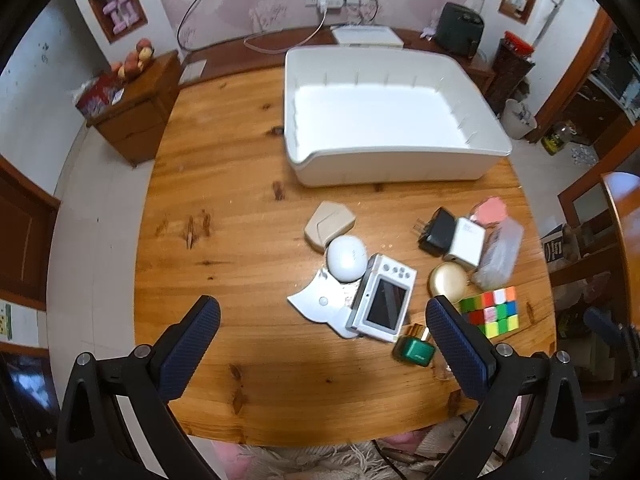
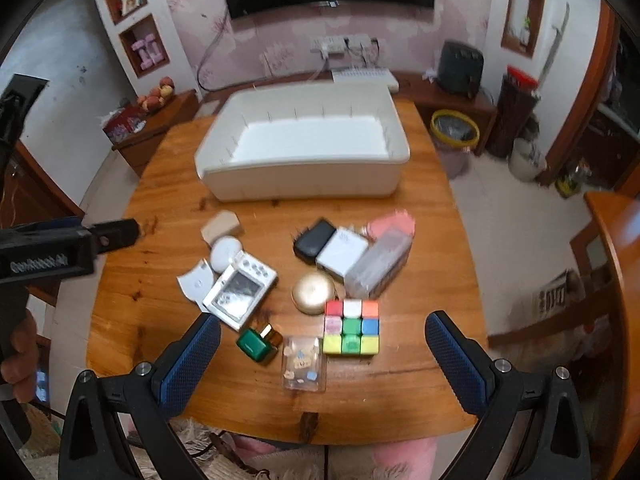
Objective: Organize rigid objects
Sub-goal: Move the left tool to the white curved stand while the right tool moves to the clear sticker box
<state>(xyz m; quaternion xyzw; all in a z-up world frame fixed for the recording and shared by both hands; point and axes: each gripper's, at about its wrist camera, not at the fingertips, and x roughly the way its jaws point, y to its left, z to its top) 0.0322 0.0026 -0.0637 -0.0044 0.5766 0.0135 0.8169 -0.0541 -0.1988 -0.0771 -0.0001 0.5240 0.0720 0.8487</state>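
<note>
A: Two grippers, both with fingers spread wide and nothing between them. The left gripper (image 1: 323,322) hovers above the near edge of the table (image 1: 224,216); the right gripper (image 2: 323,334) hangs over the puzzle cube (image 2: 351,328).

B: And just beyond the fingers?

A: A green bottle (image 2: 256,343) and a clear flat case (image 2: 303,363) lie nearest. Past them sit a white camera (image 2: 239,288) and a gold round case (image 2: 313,292), then a black charger (image 2: 315,240) touching a white one (image 2: 342,254).

B: How far along does it seem?

A: Barely begun, by the look of it. The white bin (image 2: 304,184) at the far side holds nothing, and every item is outside it on the wood.
</note>
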